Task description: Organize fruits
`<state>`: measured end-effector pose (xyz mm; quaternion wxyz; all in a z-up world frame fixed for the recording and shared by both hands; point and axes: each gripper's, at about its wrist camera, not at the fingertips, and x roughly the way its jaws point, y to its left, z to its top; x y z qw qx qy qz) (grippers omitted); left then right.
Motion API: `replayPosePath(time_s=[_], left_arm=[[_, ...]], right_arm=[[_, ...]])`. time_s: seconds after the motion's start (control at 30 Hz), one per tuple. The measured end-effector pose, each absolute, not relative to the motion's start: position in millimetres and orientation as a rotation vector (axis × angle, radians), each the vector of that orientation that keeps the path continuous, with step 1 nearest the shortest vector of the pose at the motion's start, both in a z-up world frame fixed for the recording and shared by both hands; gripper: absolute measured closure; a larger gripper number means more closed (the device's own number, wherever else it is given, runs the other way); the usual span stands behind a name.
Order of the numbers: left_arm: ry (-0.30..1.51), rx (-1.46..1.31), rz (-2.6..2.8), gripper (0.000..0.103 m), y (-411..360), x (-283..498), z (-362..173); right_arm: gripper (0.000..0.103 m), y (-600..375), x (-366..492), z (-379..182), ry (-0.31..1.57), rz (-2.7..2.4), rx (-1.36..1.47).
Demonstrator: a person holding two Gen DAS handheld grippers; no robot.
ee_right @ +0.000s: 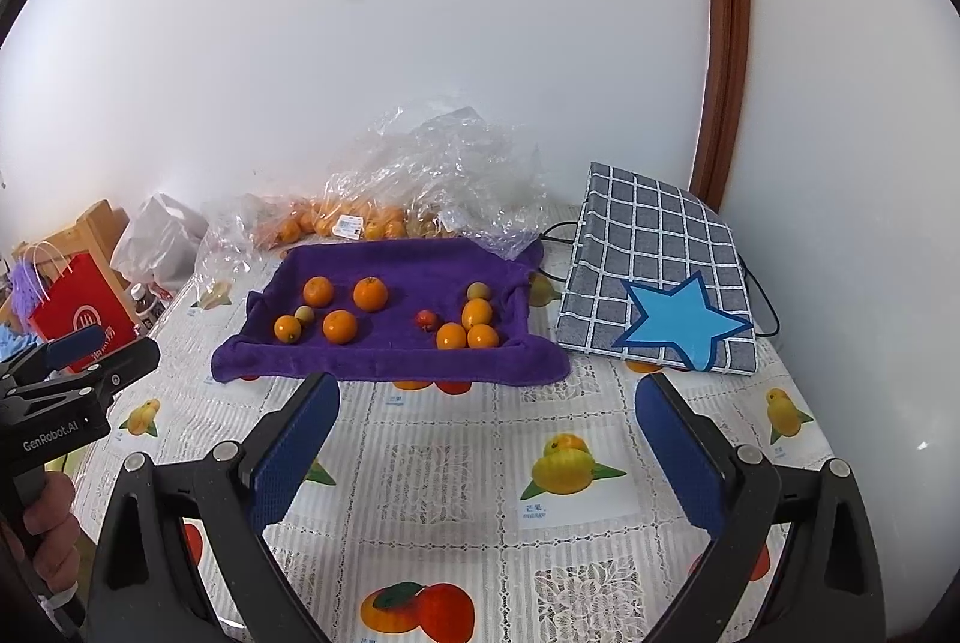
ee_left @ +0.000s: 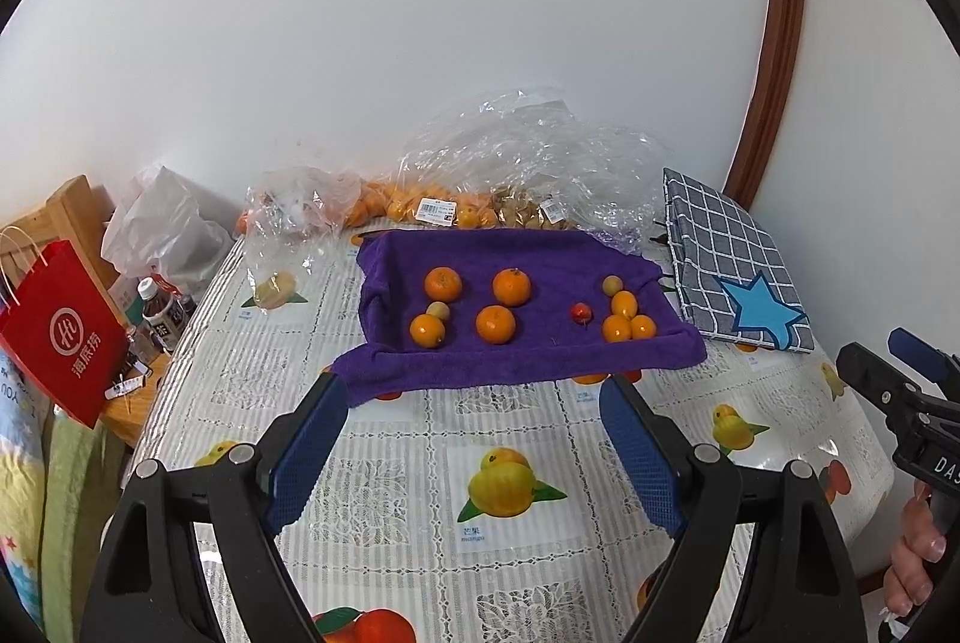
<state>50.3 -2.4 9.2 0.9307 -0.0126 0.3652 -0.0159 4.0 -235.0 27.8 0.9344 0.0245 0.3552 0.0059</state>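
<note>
A purple towel point(ee_left: 528, 361) point(ee_right: 384, 361) lies on the table with loose fruit on it. On its left are several oranges point(ee_left: 495, 323) point(ee_right: 339, 326) and a small yellowish fruit point(ee_left: 438, 310). On its right are several smaller orange fruits point(ee_left: 624, 319) point(ee_right: 468, 328), a small red fruit point(ee_left: 581, 311) point(ee_right: 426, 319) and another yellowish fruit point(ee_left: 612, 285). My left gripper point(ee_left: 477, 391) is open and empty, short of the towel's near edge. My right gripper point(ee_right: 489, 397) is open and empty, also short of the towel.
Clear plastic bags point(ee_left: 510, 163) with more oranges lie behind the towel by the wall. A grey checked bag with a blue star point(ee_right: 660, 283) lies at the right. A red paper bag point(ee_left: 60, 331) and bottles stand off the table's left edge. The tablecloth point(ee_right: 456, 469) has printed fruit.
</note>
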Motion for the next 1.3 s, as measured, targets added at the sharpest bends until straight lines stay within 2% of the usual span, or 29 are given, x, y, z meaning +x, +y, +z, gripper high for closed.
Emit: replayPosePath(time_s=[1.3], left_arm=[[0.746,-0.025,-0.028,0.018,-1.4,50.1,12.1]], right_arm=[[0.005,-234.1,2.3,31.8,0.718,0.024,0.06]])
